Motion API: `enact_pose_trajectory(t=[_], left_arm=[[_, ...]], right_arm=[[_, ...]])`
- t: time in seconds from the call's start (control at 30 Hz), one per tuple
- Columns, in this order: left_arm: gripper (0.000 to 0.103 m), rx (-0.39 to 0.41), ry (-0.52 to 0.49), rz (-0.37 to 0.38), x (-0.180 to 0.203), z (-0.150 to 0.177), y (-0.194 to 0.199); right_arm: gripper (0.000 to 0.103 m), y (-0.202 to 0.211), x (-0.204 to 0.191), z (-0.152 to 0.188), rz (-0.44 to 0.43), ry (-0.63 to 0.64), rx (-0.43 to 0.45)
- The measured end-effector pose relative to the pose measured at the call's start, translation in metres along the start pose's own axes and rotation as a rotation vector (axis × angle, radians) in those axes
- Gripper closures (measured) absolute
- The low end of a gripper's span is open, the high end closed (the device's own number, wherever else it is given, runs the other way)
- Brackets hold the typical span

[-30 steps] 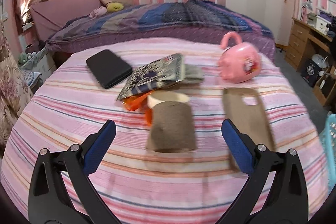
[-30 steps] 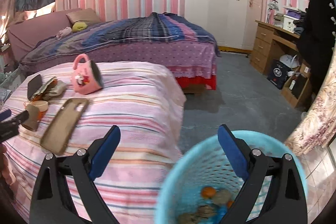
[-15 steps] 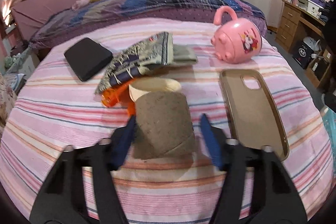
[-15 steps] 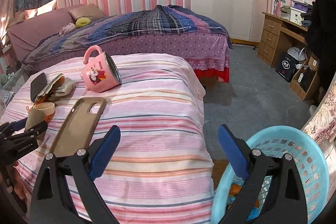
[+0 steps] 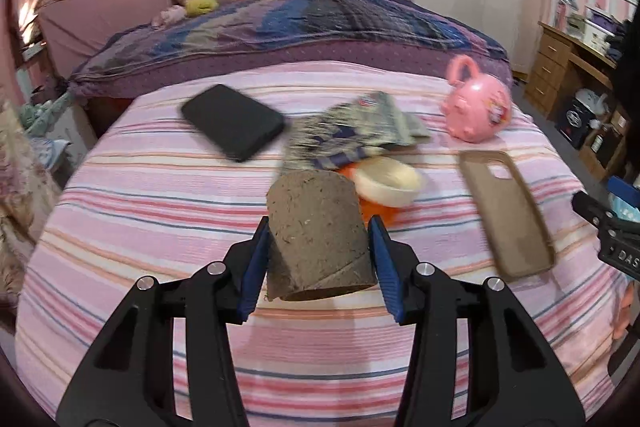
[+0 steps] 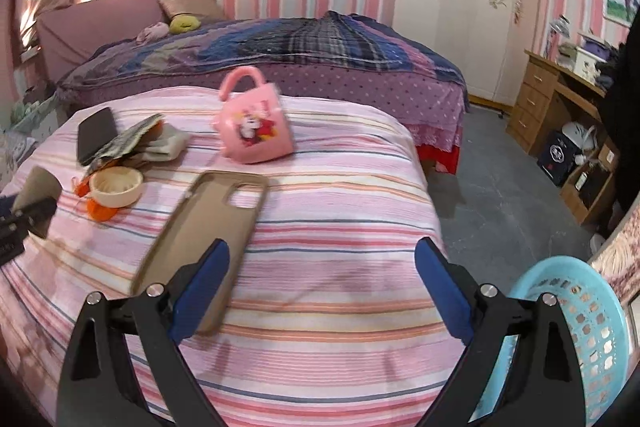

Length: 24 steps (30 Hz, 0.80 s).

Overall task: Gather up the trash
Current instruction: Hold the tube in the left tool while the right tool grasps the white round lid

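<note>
Left hand-held gripper (image 5: 318,259) just closed, now clamps cardboard roll (image 5: 318,235); right (image 6: 320,291) released.

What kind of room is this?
Most likely a bedroom at home: a bed with a pillow, a white wardrobe, and a wooden desk along the wall.

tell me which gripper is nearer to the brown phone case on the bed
Right. The right gripper hovers over the near end of the phone case, one finger overlapping it. The left gripper is off to the case's side, clamped on the cardboard tube.
</note>
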<state>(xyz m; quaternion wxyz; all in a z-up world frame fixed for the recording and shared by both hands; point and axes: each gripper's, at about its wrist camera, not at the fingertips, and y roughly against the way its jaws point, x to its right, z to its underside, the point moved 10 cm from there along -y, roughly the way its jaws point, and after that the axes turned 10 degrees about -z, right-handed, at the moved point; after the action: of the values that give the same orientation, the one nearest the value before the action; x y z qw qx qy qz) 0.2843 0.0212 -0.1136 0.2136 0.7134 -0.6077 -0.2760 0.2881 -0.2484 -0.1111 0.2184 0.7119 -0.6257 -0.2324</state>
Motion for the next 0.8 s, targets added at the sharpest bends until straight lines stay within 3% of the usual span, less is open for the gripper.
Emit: enact_pose_trajectory(t=[0.23, 0.47, 0.57, 0.8], left_arm=[[0.056, 0.007, 0.103, -0.135, -0.078, -0.008, -0.012], [0.056, 0.032, 0.163, -0.162, -0.11, -0.019, -0.01], [0.056, 0.039, 0.161, -0.192, -0.118, -0.019, -0.01], [0.056, 0.014, 0.206, -0.199, -0.137, -0.016, -0.015]], right_arm=[[0.011, -0.007, -0.051, -0.005, -0.095, 0.033, 0.008], [0.011, -0.03, -0.11, -0.015, -0.139, 0.131, -0.015], [0.011, -0.045, -0.14, -0.021, -0.195, 0.138, -0.041], [0.012, -0.077, -0.171, -0.024, -0.212, 0.158, -0.118]])
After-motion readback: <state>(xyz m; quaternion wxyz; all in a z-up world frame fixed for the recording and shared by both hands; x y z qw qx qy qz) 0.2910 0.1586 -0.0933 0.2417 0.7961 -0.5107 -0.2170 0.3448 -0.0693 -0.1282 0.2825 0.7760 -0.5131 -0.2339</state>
